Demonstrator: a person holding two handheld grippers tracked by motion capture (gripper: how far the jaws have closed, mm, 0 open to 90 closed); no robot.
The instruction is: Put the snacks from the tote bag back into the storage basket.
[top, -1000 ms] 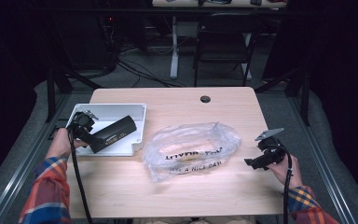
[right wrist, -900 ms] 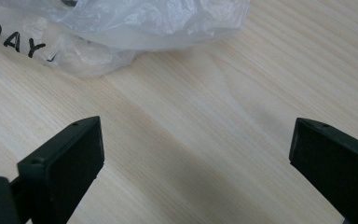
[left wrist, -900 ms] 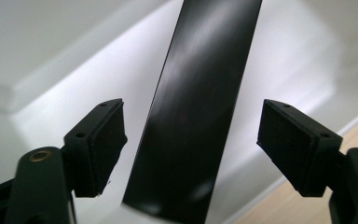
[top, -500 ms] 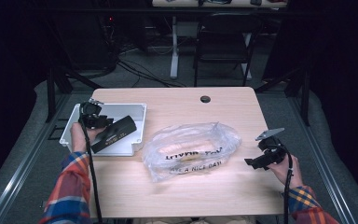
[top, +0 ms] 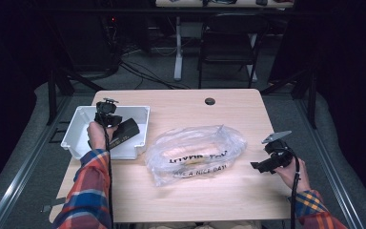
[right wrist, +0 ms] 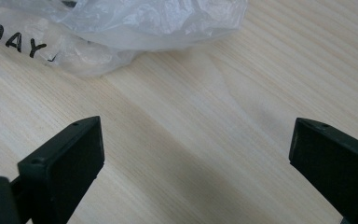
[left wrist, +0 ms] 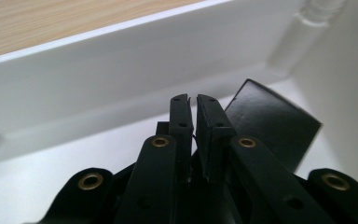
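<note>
My left gripper (top: 110, 121) reaches down into a white bin (top: 76, 133) at the table's left. Its jaws have just been closing and now stand shut (left wrist: 194, 100), with nothing showing between the pads. A flat black box (left wrist: 270, 126) lies in the bin just behind and to the right of the jaw tips, also seen from above as the black box (top: 126, 132). My right gripper (top: 262, 165) rests low over the table at the right, open (right wrist: 196, 135), bare wood between its jaws. A clear plastic bag (top: 195, 150) with black lettering lies mid-table, its edge (right wrist: 121, 28) ahead of the right jaws.
The white bin's far wall (left wrist: 98, 70) rises close in front of the left jaws, with a corner at the right. The wooden table (top: 195, 200) has a round cable hole (top: 209, 101) near its far edge. A chair and desk legs stand beyond the table.
The left hand has carried its gripper to the right and farther over the bin, toward the black box. The right hand and the bag have stayed put.
</note>
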